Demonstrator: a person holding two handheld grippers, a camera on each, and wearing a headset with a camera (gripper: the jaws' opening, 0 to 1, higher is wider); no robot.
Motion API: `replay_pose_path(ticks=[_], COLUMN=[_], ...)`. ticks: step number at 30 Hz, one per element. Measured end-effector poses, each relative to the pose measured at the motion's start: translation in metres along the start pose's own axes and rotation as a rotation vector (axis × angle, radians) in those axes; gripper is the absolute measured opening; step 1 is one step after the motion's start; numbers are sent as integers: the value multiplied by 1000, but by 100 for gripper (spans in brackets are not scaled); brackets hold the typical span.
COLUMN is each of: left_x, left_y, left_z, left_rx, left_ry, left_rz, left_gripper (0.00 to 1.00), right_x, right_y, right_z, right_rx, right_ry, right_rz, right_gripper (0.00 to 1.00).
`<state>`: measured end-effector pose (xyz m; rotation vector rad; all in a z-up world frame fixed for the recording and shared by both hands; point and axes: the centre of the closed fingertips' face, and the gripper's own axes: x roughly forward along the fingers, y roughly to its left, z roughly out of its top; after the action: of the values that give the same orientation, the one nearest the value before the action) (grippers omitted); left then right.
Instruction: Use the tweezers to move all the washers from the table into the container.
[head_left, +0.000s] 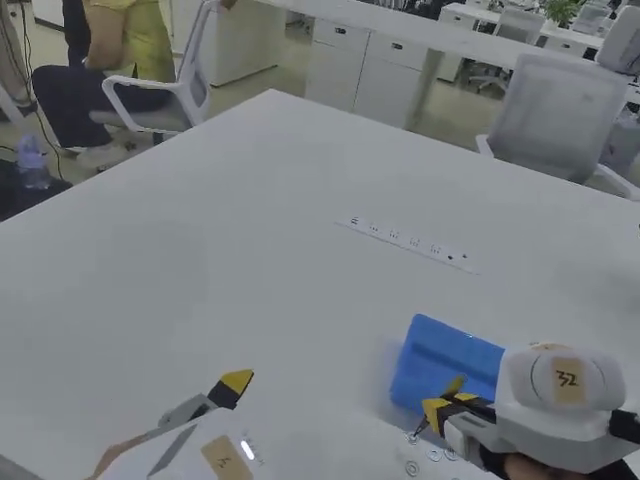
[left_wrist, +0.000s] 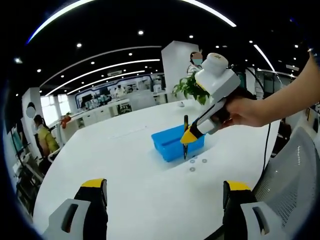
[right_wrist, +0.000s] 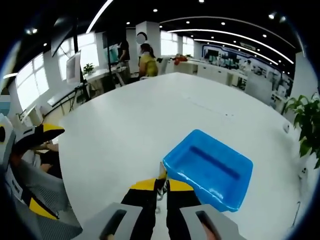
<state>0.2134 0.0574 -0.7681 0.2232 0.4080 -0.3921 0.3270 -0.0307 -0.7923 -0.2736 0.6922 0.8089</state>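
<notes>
the right gripper is squeezed shut on the tweezers, just above the washers on the table beside the blue container. the left gripper is wide open. a flat washer might slip out if pinched crooked.

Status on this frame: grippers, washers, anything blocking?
Left gripper open, empty. Right gripper shut on tweezers, tips near washers. Washers on table beside blue container. No obstruction seen.

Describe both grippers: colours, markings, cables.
The right gripper is white and grey, with yellow-and-black tongs, a tan sticker marked 32 and a black cable. The left gripper is grey, its black tongs yellow-tipped, with a tan label and a white light.
</notes>
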Motion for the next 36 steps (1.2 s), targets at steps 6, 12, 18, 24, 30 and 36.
replay_pose_path(ticks=[6, 12, 18, 24, 30, 36], left_x=[0, -5, -5, -6, -5, -3], left_y=[-1, 7, 7, 6, 5, 0], left_z=[1, 11, 13, 15, 14, 8], left_rx=[7, -35, -61, -55, -52, -21], left_ry=[-2, -60, -77, -86, -78, -46], left_rz=[-2, 22, 18, 12, 7, -7], left_gripper=[99, 99, 99, 99, 99, 99], right_x=[-9, -13, -12, -2, 15, 33], right_y=[-3, -10, -17, -25, -38, -46], right_z=[11, 26, 40, 47, 46, 40], right_rx=[12, 26, 27, -33, -43, -58], right_ry=[-32, -72, -97, -89, -63, -31], right_rz=[-11, -27, -37, -61, -79, -86], right_gripper=[2, 2, 3, 3, 3, 3])
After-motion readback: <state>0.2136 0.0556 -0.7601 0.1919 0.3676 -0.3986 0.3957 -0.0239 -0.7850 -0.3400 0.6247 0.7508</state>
